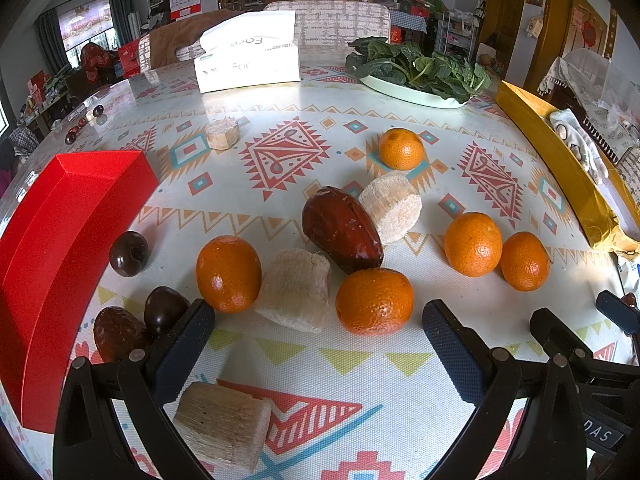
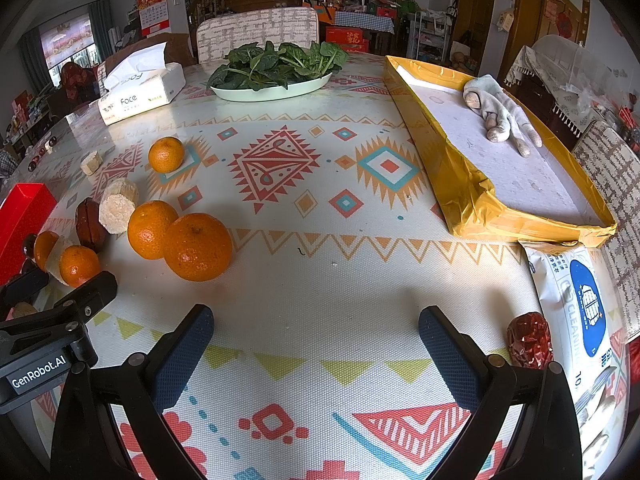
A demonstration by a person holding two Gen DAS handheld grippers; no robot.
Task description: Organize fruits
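Patterned vinyl-covered dining table (image 1: pixel 280 128) | round orange tangerines (image 1: pixel 374 301) scattered unsorted | left gripper (image 1: pixel 318 344) spread wide, empty, facing them | right gripper (image 2: pixel 316 346) likewise spread, empty

orange mandarins (image 1: pixel 374 301), red tray (image 1: pixel 60 240), yellow tray (image 2: pixel 472 196), geometric-patterned tablecloth (image 2: pixel 320 280)

Tissue pack (image 2: pixel 140 92): "Face" printed on its side, legible in the right wrist view. Left gripper (image 2: pixel 60 292) body carries a label reading "GenRobot.AI". Wipes pack (image 2: pixel 576 312): "CLEANING" beside the blue panel, "10" lower down; other print unreadable.
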